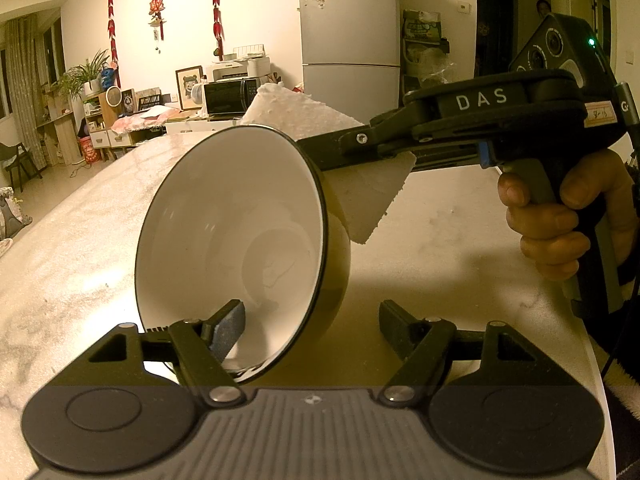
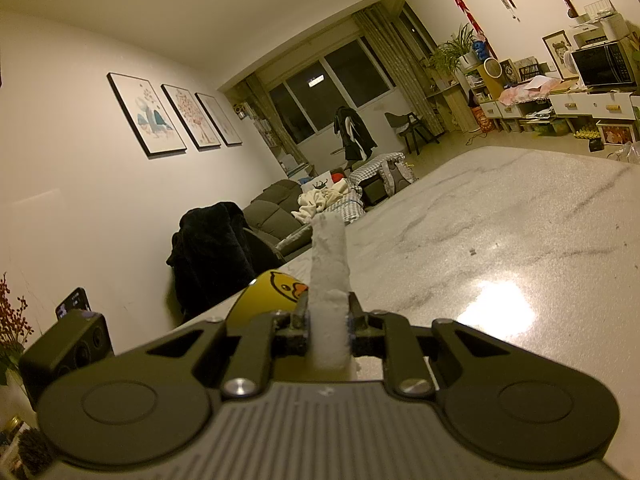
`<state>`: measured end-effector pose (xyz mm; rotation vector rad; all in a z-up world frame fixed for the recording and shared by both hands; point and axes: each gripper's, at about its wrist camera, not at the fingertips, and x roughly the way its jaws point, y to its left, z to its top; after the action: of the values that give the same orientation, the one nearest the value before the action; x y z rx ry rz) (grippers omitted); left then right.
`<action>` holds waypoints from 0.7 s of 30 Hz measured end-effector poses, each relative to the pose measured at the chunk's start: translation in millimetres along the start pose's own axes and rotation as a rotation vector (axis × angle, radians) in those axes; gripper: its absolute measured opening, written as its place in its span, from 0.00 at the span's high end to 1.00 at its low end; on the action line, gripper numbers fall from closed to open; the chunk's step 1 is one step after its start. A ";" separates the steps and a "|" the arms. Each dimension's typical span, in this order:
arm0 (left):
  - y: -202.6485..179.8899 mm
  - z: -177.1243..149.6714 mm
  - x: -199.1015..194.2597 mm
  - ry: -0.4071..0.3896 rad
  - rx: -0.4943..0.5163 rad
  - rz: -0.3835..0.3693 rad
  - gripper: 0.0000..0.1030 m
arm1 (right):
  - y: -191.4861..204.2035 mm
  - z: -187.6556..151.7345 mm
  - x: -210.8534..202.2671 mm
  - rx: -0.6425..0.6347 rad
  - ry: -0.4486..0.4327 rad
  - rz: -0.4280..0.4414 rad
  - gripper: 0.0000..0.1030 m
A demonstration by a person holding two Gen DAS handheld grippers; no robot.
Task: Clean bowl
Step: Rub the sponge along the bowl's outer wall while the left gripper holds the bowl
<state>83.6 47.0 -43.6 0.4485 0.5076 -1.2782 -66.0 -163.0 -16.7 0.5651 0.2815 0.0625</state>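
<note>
left gripper [image 1: 316,324]: jaws wide apart around rim of tipped bowl [image 1: 224,240] on marble table [image 1: 440,232] | right gripper [image 2: 328,328]: clamped on white paper towel [image 2: 329,280] behind bowl

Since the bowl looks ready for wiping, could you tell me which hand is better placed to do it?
Right: its tongs already clamp the paper towel beside the bowl, while the left tongs straddle its rim, steadying it.

- "DAS" in white raised letters stands on the black plastic body of the right gripper [image 1: 320,148].
- A small pale label [image 1: 600,115] on that gripper carries writing too small to read.
</note>
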 end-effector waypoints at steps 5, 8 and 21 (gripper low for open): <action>-0.4 1.1 1.9 0.000 0.000 0.000 0.27 | -0.3 -0.2 -1.0 0.002 0.001 0.000 0.82; -0.7 1.6 3.2 0.000 0.000 0.000 0.27 | -0.1 -0.6 -0.6 0.002 0.001 -0.001 0.82; -2.6 2.2 6.3 0.002 -0.001 -0.002 0.25 | 3.3 1.5 2.6 -0.028 0.004 -0.007 0.82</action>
<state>82.6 40.3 -45.7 0.4488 0.5098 -1.2793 -63.1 -160.6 -14.3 0.5361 0.2859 0.0605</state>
